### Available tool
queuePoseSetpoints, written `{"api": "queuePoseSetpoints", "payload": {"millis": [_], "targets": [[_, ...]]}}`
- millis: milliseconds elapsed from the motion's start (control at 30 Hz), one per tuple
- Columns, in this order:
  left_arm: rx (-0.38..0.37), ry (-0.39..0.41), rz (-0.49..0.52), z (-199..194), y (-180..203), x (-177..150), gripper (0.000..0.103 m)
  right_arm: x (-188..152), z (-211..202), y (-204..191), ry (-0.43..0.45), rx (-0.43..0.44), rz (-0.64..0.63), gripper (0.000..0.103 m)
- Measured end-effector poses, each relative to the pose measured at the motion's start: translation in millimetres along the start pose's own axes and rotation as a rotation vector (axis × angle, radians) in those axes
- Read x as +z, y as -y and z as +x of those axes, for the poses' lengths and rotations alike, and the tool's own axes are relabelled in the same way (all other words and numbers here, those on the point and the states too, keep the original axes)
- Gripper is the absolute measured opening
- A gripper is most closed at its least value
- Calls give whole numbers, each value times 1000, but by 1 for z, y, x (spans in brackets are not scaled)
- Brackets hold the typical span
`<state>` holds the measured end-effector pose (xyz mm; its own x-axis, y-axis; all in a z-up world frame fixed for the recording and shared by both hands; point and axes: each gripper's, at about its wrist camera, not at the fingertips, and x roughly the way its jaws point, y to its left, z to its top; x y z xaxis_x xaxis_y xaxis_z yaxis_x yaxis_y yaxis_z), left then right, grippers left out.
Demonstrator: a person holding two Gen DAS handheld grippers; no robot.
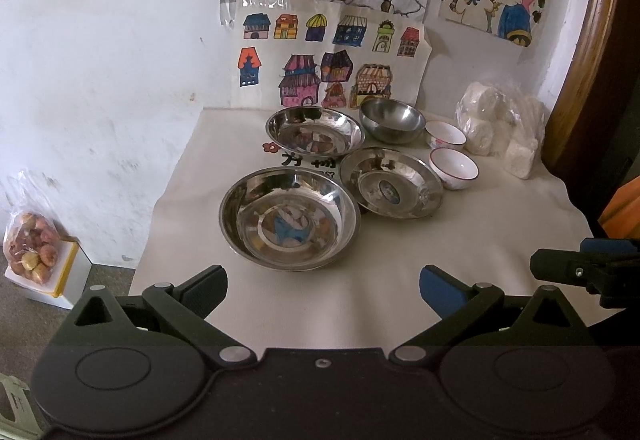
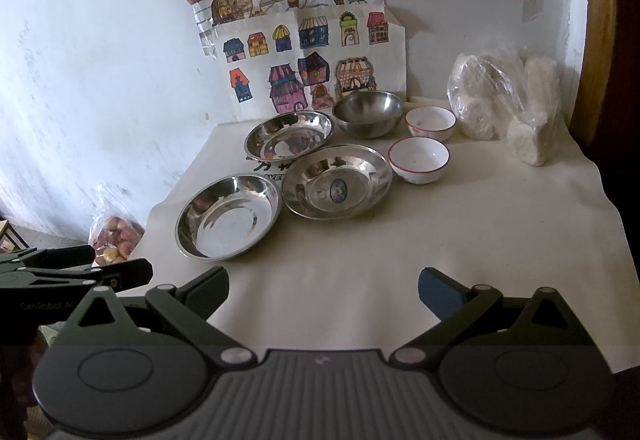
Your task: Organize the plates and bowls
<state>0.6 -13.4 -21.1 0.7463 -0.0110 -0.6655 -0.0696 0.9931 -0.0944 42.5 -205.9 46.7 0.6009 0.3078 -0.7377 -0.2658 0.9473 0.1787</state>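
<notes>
Left tool spread wide and grasping nothing, hovering over the near edge of the worktop; right tool likewise released and bare, level with it and just to the right. Beyond both, all dishes loose and unstacked: near steel plate at front left, second steel plate just right of it and seemingly overlapping its rim, though glare makes contact hard to judge; third steel plate farther back, deep steel bowl beside it near the wall. Two small white bowls with red rims at right, one behind the other. Steel pieces probably light, stiff and slick, best pinched at the flared rim, with some risk of skating on the cloth. White bowls likely ceramic, heavier and chip-prone, to be gripped across the wall at the lip and set down gently. Pale cloth over the worktop, slightly rumpled at the near edge. Plastic bag of white rolls at far right. Children's drawings taped to a scuffed white wall; bag of fruit on a box down on the floor at left.
</notes>
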Motion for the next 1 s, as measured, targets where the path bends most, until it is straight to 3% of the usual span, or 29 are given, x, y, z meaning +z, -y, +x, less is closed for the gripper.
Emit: {"api": "queuePoseSetpoints", "payload": {"millis": [633,800,1000], "targets": [[13,-114,-21,36,6,19,102,12,28,20,-79,14,17,103],[12,-179,-117,63,4,25,102,20,44,34,-107,33,-9,103],[77,-176,-208,92,10,40,102,44,69,61,-126,76,-63,103]]}}
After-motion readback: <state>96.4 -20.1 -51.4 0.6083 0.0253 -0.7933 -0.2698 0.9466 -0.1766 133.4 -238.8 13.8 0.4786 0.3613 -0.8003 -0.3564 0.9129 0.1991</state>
